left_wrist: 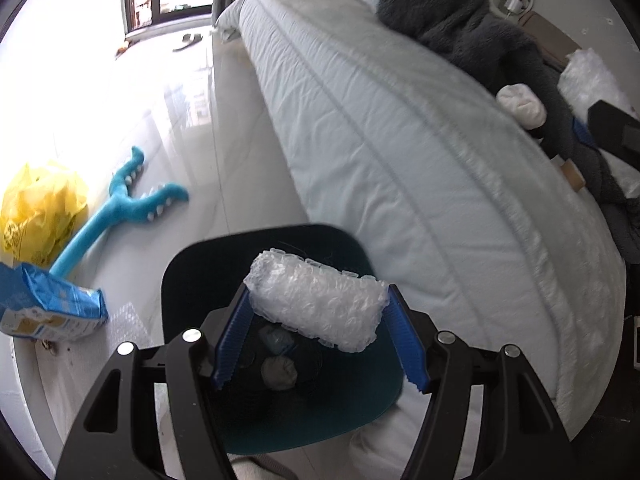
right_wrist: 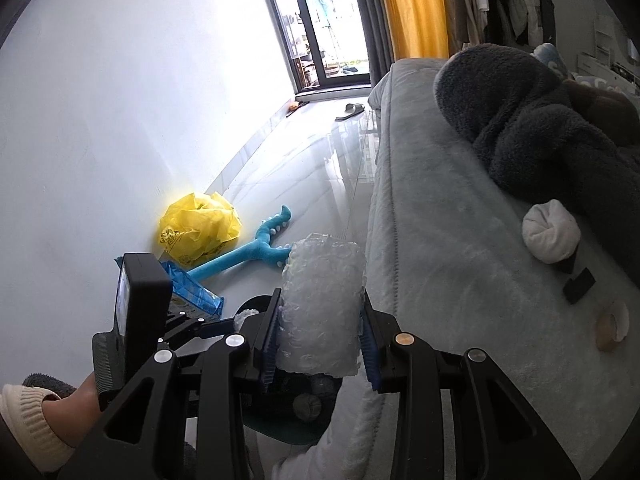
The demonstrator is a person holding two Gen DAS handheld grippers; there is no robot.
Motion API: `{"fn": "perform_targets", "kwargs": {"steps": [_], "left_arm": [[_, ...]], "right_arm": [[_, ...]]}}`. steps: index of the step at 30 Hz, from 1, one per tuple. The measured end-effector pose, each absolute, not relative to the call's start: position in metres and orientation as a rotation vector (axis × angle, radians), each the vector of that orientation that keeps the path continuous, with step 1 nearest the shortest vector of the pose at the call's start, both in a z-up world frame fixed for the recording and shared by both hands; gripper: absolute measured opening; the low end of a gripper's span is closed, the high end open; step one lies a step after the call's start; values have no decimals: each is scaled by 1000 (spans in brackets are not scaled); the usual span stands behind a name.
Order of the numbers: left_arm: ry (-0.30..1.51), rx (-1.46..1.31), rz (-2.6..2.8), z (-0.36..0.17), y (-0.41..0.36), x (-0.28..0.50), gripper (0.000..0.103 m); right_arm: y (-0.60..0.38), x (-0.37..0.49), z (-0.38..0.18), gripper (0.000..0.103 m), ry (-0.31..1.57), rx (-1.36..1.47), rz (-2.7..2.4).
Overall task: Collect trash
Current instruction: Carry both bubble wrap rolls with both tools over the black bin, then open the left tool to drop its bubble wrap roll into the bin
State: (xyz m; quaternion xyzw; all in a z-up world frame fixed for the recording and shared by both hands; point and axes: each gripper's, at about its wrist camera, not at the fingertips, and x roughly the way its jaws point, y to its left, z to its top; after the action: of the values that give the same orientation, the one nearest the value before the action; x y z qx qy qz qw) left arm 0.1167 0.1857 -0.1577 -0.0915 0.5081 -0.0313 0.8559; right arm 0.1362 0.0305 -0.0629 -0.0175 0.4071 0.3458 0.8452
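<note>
My left gripper is shut on a roll of bubble wrap and holds it over the dark teal trash bin on the floor beside the bed. Crumpled wads lie inside the bin. My right gripper is shut on another roll of bubble wrap, above the bed's edge and the same bin. The left gripper's body shows at the left of the right wrist view. The right gripper's tip shows at the right edge of the left wrist view.
A yellow plastic bag, a blue packet and a blue plush toy lie on the floor by the wall. On the bed lie a dark fleece blanket, a white sock ball and a small black object.
</note>
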Motion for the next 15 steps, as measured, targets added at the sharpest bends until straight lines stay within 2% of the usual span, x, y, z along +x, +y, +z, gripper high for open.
{"fn": "perform_targets", "kwargs": {"steps": [8, 10, 12, 15], "left_arm": [[1177, -255, -48, -185, 219, 109, 70], [1179, -273, -50, -186, 227, 107, 75], [1171, -284, -51, -184, 234, 104, 84], [1143, -294, -50, -177, 246, 100, 86]], "right_arm": [[76, 139, -87, 35, 934, -72, 763], [86, 140, -93, 35, 953, -86, 768], [96, 142, -104, 35, 981, -105, 770], [111, 142, -121, 35, 1025, -131, 767]]}}
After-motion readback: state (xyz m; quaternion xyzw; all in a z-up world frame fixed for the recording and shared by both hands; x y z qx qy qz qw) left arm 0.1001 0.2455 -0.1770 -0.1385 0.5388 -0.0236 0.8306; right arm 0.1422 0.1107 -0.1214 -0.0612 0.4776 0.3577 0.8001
